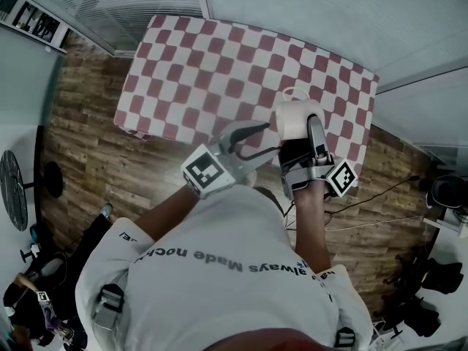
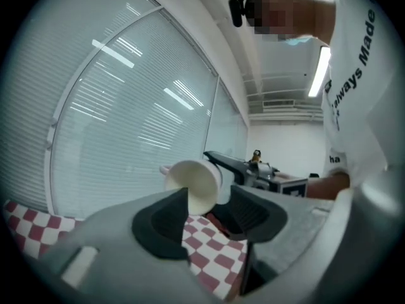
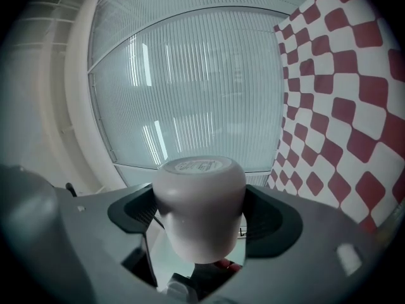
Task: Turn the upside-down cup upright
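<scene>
A white cup (image 1: 298, 119) with a small handle is held in the air over the near right part of the checked table (image 1: 219, 57). My right gripper (image 1: 311, 134) is shut on it, with a pad on each side of its body. In the right gripper view the cup (image 3: 199, 201) fills the gap in that gripper (image 3: 199, 215), its labelled base pointing away from the camera. My left gripper (image 1: 267, 139) is open and empty just left of the cup, pointing at it. In the left gripper view the cup (image 2: 193, 182) hangs beyond the left gripper (image 2: 209, 217).
The red and white checked table (image 2: 209, 252) has window blinds behind it and wooden floor (image 1: 88, 145) around it. Cables and gear lie on the floor at the right (image 1: 431, 269) and lower left (image 1: 36, 284). The person's body fills the bottom of the head view.
</scene>
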{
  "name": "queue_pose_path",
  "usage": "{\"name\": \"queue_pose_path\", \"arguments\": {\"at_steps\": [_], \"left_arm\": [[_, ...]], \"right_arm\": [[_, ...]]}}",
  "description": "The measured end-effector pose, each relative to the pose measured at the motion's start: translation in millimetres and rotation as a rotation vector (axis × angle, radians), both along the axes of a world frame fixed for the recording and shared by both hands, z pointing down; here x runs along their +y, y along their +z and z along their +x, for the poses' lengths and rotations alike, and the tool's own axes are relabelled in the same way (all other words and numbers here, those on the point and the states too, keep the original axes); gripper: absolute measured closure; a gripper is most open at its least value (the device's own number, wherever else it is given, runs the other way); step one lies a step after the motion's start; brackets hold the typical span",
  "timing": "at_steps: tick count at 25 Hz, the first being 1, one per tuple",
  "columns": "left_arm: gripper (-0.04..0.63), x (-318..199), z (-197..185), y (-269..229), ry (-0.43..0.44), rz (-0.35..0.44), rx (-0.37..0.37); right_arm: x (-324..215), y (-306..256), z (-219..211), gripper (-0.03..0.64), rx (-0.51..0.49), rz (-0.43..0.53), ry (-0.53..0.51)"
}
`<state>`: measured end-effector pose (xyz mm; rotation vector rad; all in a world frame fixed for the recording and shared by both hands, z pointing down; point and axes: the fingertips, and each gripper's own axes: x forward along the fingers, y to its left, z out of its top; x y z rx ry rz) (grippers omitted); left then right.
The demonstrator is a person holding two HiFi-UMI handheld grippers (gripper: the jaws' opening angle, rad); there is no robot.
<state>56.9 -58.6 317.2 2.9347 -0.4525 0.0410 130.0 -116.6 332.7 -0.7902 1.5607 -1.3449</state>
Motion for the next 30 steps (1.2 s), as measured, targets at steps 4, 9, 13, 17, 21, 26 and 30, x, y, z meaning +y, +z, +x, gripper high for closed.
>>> {"name": "queue_pose_path", "arguments": {"at_steps": [4,9,13,17,21,26,30], "left_arm": [[0.383,1,14,-1,0.025,0.021,-0.015],[0.396,0,31,1,0.064,0.008,-0.007],[0.429,3,39,3,0.078,0.021,-0.018],[0.508,2,41,-1,0.073,0.044,-0.032],[0.563,7,45,-2,0.106,0.073,-0.067],[0.571,8,48,-1,0.136,0.076,-0.081],[0.572,10,47,-3,0.153,0.091,-0.079]], "right_arm": [[1,-1,-1,0.193,-0.006,0.006,0.001],[1,1,-2,0.193,-0.031,0.01,-0.003],[3,1,-4,0.193,-0.041,0.016,-0.011],[4,0,-4,0.193,-0.039,0.022,-0.012],[4,1,-3,0.193,-0.058,0.024,-0.019],[4,2,-2,0.193,-0.07,0.023,-0.022],[4,-2,-3,0.193,-0.07,0.047,-0.032]]}}
